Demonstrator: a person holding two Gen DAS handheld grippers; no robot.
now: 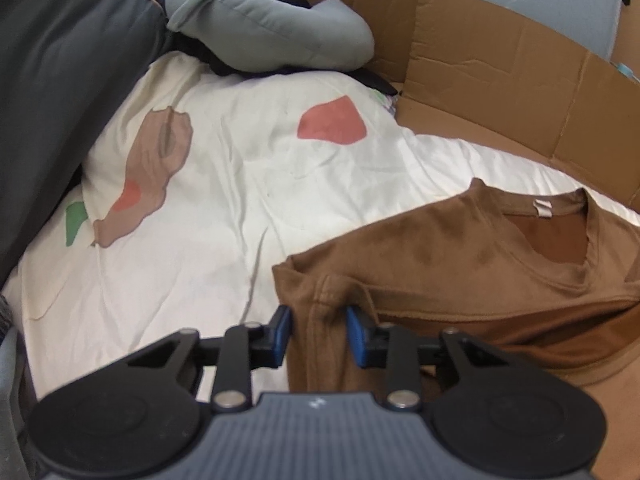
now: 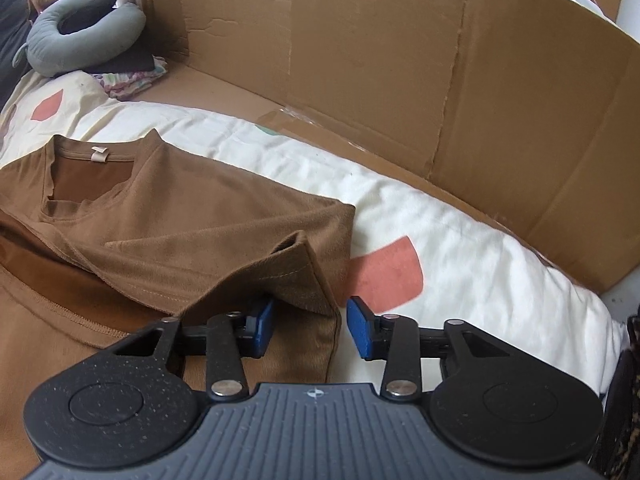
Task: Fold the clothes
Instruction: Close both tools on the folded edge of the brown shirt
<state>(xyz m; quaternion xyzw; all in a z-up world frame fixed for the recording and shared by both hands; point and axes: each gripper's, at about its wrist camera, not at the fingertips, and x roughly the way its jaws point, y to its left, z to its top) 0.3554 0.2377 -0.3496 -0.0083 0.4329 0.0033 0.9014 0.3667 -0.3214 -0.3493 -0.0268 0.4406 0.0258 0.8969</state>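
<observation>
A brown V-neck shirt [image 1: 440, 248] lies on the white bedsheet [image 1: 220, 200], its collar with a small label pointing away from me. My left gripper [image 1: 319, 326] sits at the shirt's left folded edge, and both blue pads press a puckered ridge of the cloth between them. In the right wrist view the same shirt [image 2: 180, 220] has a sleeve folded over at its right side. My right gripper [image 2: 310, 322] straddles that fold. Its left pad is tucked under the sleeve edge, while its right pad stands clear of the cloth over the white bedsheet [image 2: 460, 240].
A cardboard wall [image 2: 360, 60] runs along the far side of the bed, also the cardboard wall [image 1: 500, 80]. A grey curved pillow [image 1: 272, 20] and folded clothes [image 2: 132, 72] lie at the far corner. Dark grey fabric [image 1: 60, 80] borders the left.
</observation>
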